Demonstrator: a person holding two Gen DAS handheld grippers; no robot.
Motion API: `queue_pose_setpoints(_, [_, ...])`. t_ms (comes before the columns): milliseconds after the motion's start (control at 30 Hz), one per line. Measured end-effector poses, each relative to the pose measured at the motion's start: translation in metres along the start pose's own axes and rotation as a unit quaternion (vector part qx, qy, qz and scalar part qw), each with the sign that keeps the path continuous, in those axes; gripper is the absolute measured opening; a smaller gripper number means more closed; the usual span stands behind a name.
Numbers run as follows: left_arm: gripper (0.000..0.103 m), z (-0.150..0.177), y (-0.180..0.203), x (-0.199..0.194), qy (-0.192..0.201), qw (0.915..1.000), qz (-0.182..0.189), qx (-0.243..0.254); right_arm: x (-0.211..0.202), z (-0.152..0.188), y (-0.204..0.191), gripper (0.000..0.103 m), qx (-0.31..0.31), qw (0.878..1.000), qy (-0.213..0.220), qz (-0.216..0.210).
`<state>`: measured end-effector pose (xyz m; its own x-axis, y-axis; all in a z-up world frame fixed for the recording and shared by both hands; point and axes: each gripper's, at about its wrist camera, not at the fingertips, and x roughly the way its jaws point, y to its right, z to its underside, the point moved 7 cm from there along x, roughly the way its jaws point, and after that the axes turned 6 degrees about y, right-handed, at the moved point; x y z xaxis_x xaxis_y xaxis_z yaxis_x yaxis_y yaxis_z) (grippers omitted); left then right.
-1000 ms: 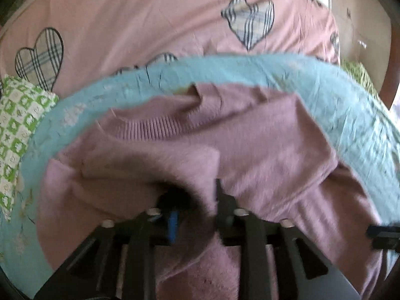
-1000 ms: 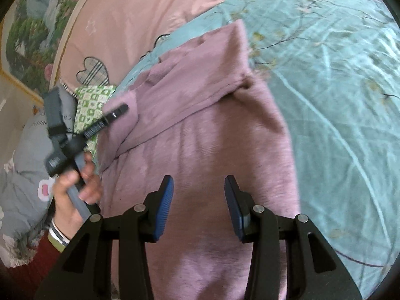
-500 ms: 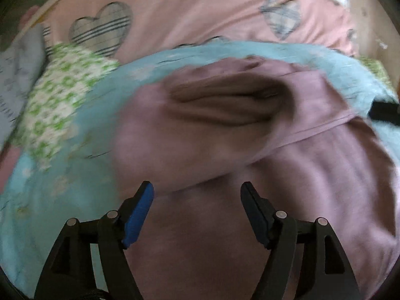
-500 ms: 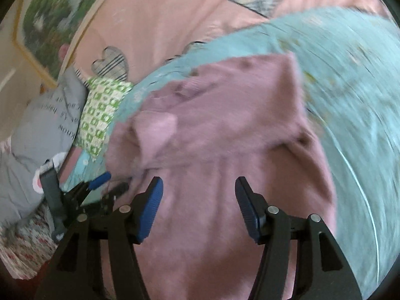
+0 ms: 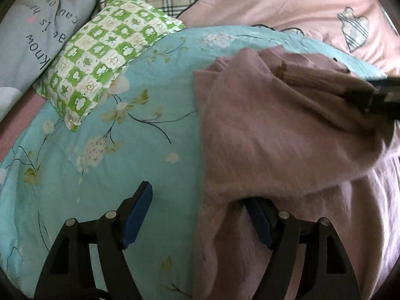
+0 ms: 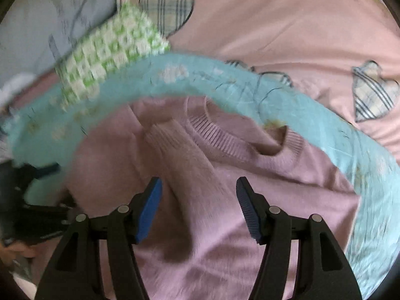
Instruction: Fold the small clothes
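One sleeve (image 6: 180,155) lies folded across the mauve sweater (image 6: 275,200); body folds remain. Left tool (image 5: 200,215) opening, right tool (image 6: 198,207) wide, neither gripping cloth.

Mauve knit sweater (image 6: 250,175) flat on bed; sleeve folded across

My left camera looks steeply down past my left claw (image 5: 197,215), close over the quilt (image 5: 105,155); my right does likewise beyond my right claw (image 6: 198,200). Both share the mauve sweater (image 5: 287,135) and green-checked pillow (image 5: 110,50).
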<state>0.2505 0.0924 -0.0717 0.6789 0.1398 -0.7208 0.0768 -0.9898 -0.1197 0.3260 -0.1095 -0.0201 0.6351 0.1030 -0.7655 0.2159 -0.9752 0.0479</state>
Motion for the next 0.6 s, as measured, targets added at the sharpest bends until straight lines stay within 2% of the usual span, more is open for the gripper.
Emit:
queue_pose_setpoints(33, [0.076,-0.002,-0.001,0.003,-0.001,1.0,-0.001,-0.007,0.011,0.003,0.0,0.062,-0.009,1.0,-0.013,0.006])
queue_pose_setpoints(100, [0.075,-0.006,-0.007,0.007,-0.004,0.9995,-0.011,-0.028,0.019,0.004,0.006,0.028,-0.007,1.0,-0.014,0.025])
queue_pose_setpoints(133, [0.075,-0.008,-0.012,0.01,-0.006,0.999,-0.023,-0.038,0.016,0.004,0.014,0.012,0.02,1.0,-0.008,0.018])
queue_pose_setpoints(233, [0.075,-0.008,-0.025,0.014,-0.014,0.9959,-0.033,-0.083,-0.018,0.0,0.052,0.011,0.125,0.99,0.061,0.006])
queue_pose_setpoints(300, [0.075,-0.005,-0.026,0.013,-0.011,0.9946,-0.029,-0.099,-0.048,0.009,0.089,0.01,0.207,0.971,0.119,-0.004])
queue_pose_setpoints(400, [0.075,-0.004,-0.016,0.01,-0.008,0.9955,-0.039,-0.086,-0.065,0.037,0.128,0.01,0.286,0.945,0.155,-0.012])
queue_pose_setpoints(467, [0.074,-0.003,-0.008,0.01,-0.01,0.9964,-0.042,-0.073,-0.059,0.063,0.145,0.01,0.314,0.938,0.145,-0.01])
queue_pose_setpoints(533, [0.074,-0.002,-0.002,0.008,-0.01,0.9974,-0.044,-0.057,-0.047,0.093,0.153,0.011,0.34,0.934,0.107,-0.013])
queue_pose_setpoints(600, [0.075,0.0,0.001,0.006,-0.01,0.9983,-0.038,-0.044,-0.045,0.118,0.155,0.014,0.359,0.929,0.088,-0.014])
